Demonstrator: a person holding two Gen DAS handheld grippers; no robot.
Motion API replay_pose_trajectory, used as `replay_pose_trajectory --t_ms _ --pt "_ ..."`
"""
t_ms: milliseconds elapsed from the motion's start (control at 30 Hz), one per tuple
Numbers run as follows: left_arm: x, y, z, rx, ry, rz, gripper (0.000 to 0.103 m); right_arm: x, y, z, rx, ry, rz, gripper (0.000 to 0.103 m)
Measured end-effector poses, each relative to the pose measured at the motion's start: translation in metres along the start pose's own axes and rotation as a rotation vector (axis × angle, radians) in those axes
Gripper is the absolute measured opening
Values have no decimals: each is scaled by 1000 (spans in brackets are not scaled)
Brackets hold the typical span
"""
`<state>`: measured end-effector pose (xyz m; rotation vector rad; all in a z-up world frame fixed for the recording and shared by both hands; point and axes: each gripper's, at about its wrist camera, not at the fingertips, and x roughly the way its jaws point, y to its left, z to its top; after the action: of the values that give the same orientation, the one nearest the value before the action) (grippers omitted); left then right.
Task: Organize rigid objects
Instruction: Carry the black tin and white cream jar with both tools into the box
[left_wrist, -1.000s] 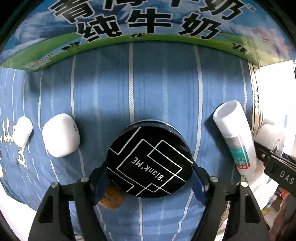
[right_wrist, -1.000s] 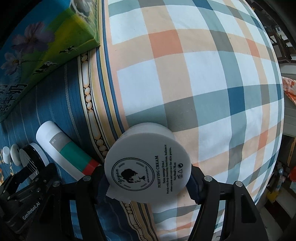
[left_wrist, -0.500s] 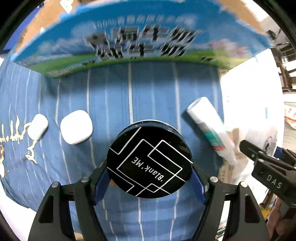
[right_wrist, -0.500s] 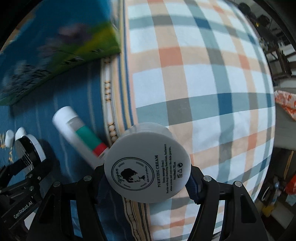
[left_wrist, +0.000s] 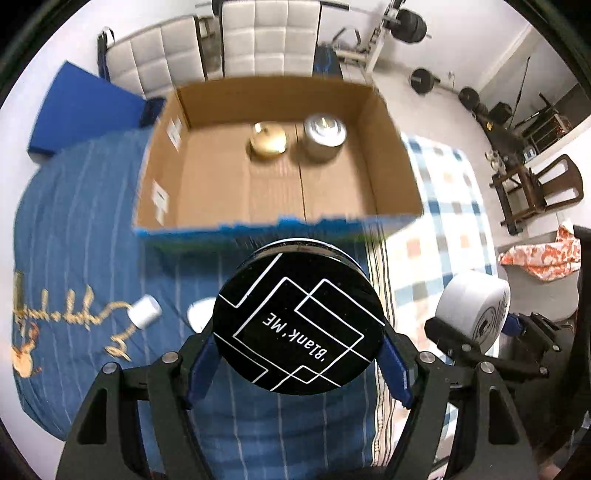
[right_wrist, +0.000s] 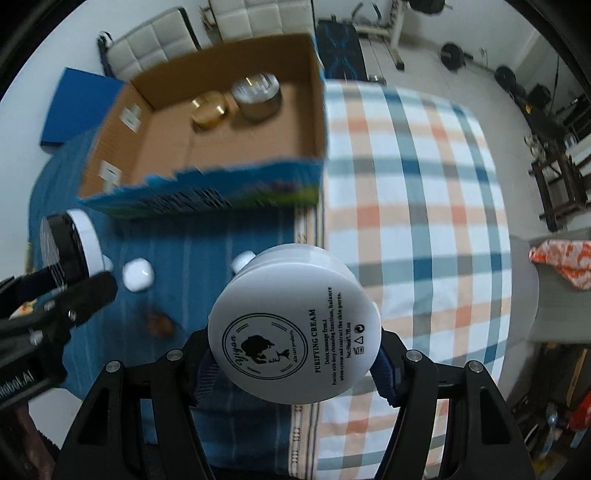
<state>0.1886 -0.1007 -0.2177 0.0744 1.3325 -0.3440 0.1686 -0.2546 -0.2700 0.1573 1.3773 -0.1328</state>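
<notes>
Your left gripper (left_wrist: 299, 354) is pinching the black tin (left_wrist: 297, 317) between its blue pads, lid facing the camera, white line pattern and "Blank'ME" showing. Your right gripper (right_wrist: 295, 363) is clamped the same way on the white jar (right_wrist: 293, 326), whose lid reads "PURIFYING CREAM". Both are held up in the air above the blue cloth (left_wrist: 74, 221), each pointing steeply down.

Beyond them sits the open box (left_wrist: 391, 147), cardboard inside and printed blue outside, its near wall just past the tin in the left view. Two things stand against its far wall, side by side: a gold jar (left_wrist: 267, 140) on the left and a silver jar (left_wrist: 324, 137) on the right. The rest of the box floor is bare.

On the blue cloth, left of the tin, lies a small white cylinder (left_wrist: 145, 312), and a white case (left_wrist: 197, 314) peeks out just beside the tin's edge. The right view shows a white case (right_wrist: 137, 274) too, a white cap (right_wrist: 242, 259) poking out behind the jar, and a small brown lump (right_wrist: 159, 322) nearer you; it is too blurred to name.

To the right of the blue cloth lies the plaid cloth (right_wrist: 424, 184), with nothing on it that you can see.
</notes>
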Motion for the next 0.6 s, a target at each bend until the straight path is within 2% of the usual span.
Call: replay_pose_trajectory --t_ms 267,600 --pt "-17 22 15 -27 -58 3 73 -32 19 22 -13 -79 41 70" --pt "-18 38 37 -71 -54 -19 73 -27 33 45 -21 -66 80 70"
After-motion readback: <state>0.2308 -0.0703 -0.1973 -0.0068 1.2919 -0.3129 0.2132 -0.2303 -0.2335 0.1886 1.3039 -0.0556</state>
